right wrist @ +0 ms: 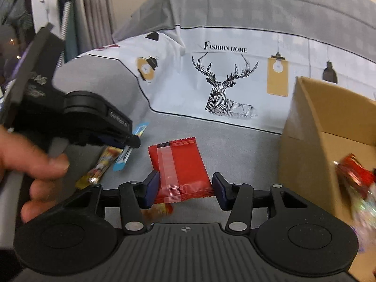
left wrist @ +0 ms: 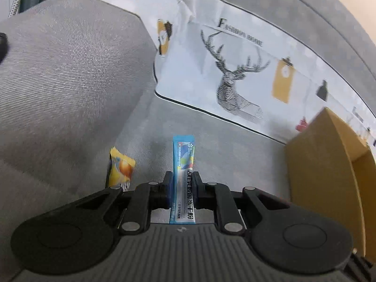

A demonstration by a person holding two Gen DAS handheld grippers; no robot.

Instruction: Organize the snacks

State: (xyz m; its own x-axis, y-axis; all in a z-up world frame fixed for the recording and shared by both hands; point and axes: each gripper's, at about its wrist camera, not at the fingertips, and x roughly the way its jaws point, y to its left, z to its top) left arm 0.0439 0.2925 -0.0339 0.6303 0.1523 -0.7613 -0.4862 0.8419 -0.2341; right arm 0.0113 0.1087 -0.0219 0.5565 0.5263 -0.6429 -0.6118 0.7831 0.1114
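Note:
My left gripper (left wrist: 182, 176) is shut on a blue stick sachet (left wrist: 183, 155), which stands up between the pads above the grey sofa seat. The right wrist view shows that gripper (right wrist: 134, 142) from the side with the sachet (right wrist: 122, 162) hanging through it. A red snack packet (right wrist: 181, 169) lies flat on the seat between the fingers of my right gripper (right wrist: 184, 185). Its jaws stand apart on either side of the packet, the pads close to its edges, and the wrapper shows no squeeze. A yellow snack packet (left wrist: 121, 166) lies left of the sachet.
An open cardboard box (right wrist: 305, 141) stands at the right with red and shiny snacks (right wrist: 352, 176) inside. A deer-print cover (right wrist: 223, 87) drapes the sofa back. A long yellow packet (right wrist: 101, 166) and an orange wrapper (right wrist: 162, 208) lie on the seat. A person's hand (right wrist: 35, 164) holds the left gripper.

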